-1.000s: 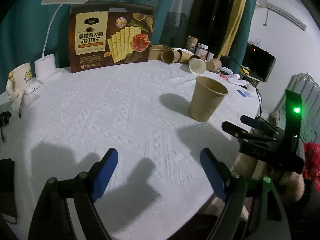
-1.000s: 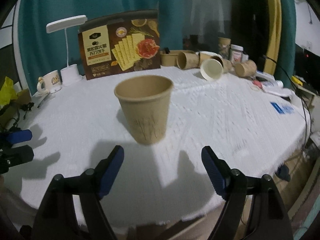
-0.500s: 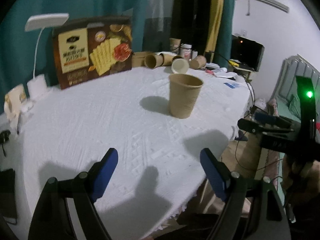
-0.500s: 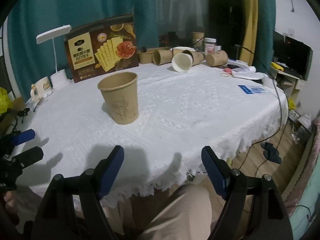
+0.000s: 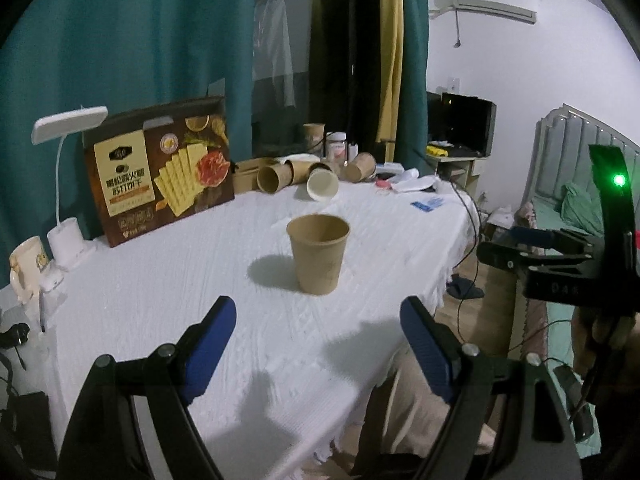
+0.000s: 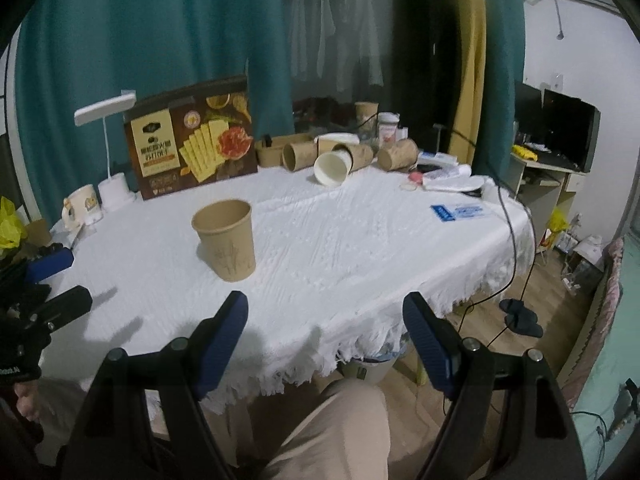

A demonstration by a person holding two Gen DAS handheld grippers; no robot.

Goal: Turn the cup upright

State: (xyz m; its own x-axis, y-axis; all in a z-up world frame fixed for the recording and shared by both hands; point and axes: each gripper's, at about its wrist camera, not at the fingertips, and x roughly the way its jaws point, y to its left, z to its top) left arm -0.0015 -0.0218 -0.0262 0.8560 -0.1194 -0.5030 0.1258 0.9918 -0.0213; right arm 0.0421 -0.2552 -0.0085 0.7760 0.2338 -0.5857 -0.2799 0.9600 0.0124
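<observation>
My left gripper [image 5: 318,350] has pulled back from the table [image 5: 160,280], blue pads spread wide, empty. The cup [image 5: 319,258] stands upright mid-table, mouth up, farther off than a second ago. My right gripper [image 6: 325,340] is open too, clear of the edge. Looks finished.

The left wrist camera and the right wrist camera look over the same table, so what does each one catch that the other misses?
Only the left wrist view shows the wall-mounted white air conditioner and the padded grey-green headboard.

Only the right wrist view shows the pair of dark slippers on the wooden floor and the crumpled yellow plastic bag.

Both show the upright brown paper cup standing apart from both open hand-held grippers on the white tablecloth, the brown cracker box, the white desk lamp, and the tipped paper cups behind.
</observation>
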